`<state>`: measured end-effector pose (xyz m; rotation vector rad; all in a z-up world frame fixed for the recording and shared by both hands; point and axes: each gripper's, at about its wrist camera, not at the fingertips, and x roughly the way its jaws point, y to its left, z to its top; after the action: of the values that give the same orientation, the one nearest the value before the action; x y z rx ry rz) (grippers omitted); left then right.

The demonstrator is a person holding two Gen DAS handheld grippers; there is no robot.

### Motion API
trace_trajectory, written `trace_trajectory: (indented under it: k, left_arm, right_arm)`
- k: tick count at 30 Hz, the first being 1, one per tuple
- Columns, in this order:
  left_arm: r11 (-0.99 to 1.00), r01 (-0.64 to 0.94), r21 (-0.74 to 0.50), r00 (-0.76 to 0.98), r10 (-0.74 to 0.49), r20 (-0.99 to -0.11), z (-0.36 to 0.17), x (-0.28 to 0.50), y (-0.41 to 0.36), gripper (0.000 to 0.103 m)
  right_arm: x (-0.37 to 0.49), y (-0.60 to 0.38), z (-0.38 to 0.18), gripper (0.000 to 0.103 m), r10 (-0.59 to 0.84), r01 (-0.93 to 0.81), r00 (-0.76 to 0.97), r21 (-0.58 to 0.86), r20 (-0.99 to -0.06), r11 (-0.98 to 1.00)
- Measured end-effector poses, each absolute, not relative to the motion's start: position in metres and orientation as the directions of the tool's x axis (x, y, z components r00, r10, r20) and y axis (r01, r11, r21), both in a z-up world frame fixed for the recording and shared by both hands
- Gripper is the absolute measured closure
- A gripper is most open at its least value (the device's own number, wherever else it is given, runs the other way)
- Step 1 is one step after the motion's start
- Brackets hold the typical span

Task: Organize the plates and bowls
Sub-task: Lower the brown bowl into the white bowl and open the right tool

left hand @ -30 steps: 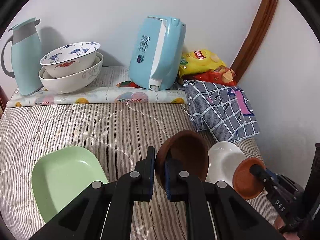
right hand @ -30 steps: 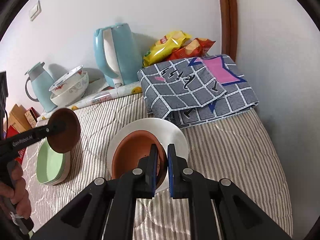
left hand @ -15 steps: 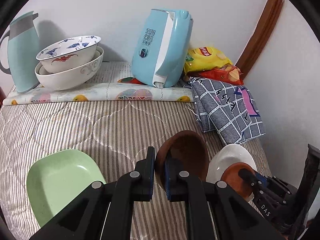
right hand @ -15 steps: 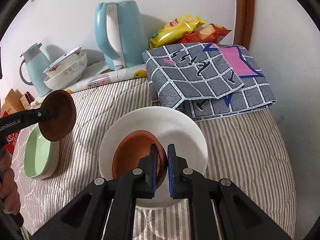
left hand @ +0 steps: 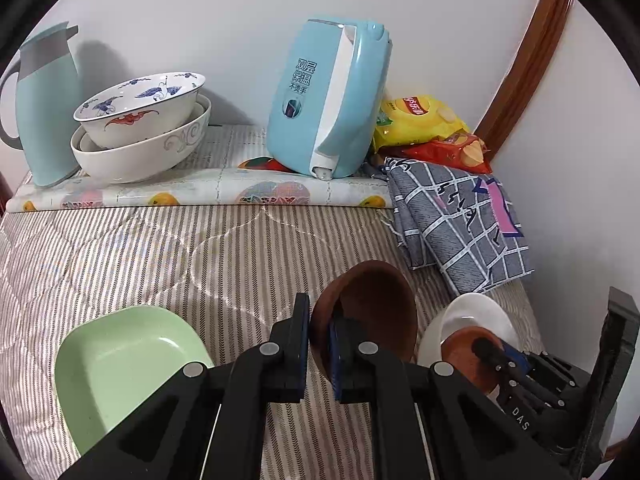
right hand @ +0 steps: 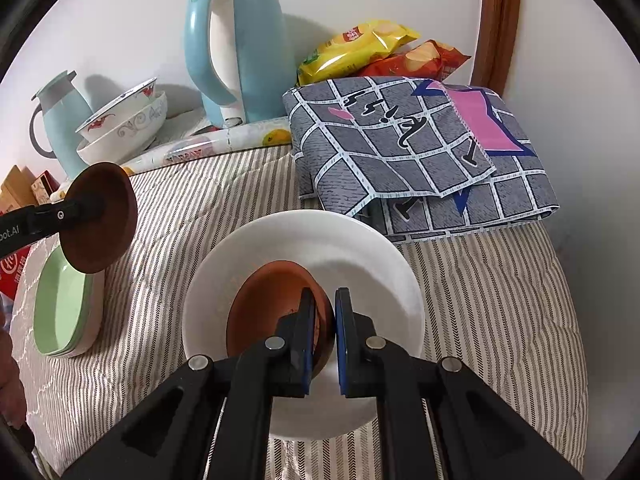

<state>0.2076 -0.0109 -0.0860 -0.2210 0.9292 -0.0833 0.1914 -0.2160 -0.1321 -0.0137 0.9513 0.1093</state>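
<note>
- Bowls first, left wrist view: left gripper [left hand: 319,346] has its fingers pinched narrow on the rim of a dark brown bowl [left hand: 372,304], held on edge at lower centre, clear of the striped bedding [left hand: 160,256].
- Green plate [left hand: 124,364] lies lower left; white plate [left hand: 476,316] lower right, with a second brown bowl [left hand: 466,354] on it.
- Upper left: two patterned bowls [left hand: 140,132] nested beside a pale jug [left hand: 44,96]; blue kettle [left hand: 328,100] at upper centre.
- Right wrist view: right gripper [right hand: 321,336] fingers close together around the near rim of the terracotta bowl [right hand: 272,304], which sits inside the white plate [right hand: 312,236] at centre. Whether they are already easing off, cannot tell.
- Held dark brown bowl [right hand: 98,216] hangs at mid left, above the stacked green plates [right hand: 60,312].
- Judgement: let the terracotta bowl settle flat before the fingers spread, draw the right gripper straight back, then bring the left bowl over level and nest it, rim up.
</note>
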Motion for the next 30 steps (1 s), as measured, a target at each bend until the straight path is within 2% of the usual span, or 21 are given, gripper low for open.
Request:
trace_trajectory:
  k: [11,18,30]
  left_arm:
    - [0.974,-0.026,-0.227,0.593,-0.167,-0.787,-0.089,0.209,-0.008,0.094]
    - [0.973,-0.026,-0.231,0.580,-0.174,-0.796,-0.095,0.212,-0.010,0.094]
    - [0.970,-0.023,-0.240,0.569,-0.185,-0.801,-0.101,0.213,-0.011,0.094]
  right_arm:
    - [0.199,-0.218,-0.140,0.094,0.065,-0.091,0.557,0.018,-0.828,0.996]
    - [0.206,-0.214,-0.149,0.094,0.000,-0.100,0.529,-0.063,-0.849,0.993]
    - [0.207,-0.209,-0.153,0.091,-0.038,-0.116,0.517,-0.114,-0.855,0.987]
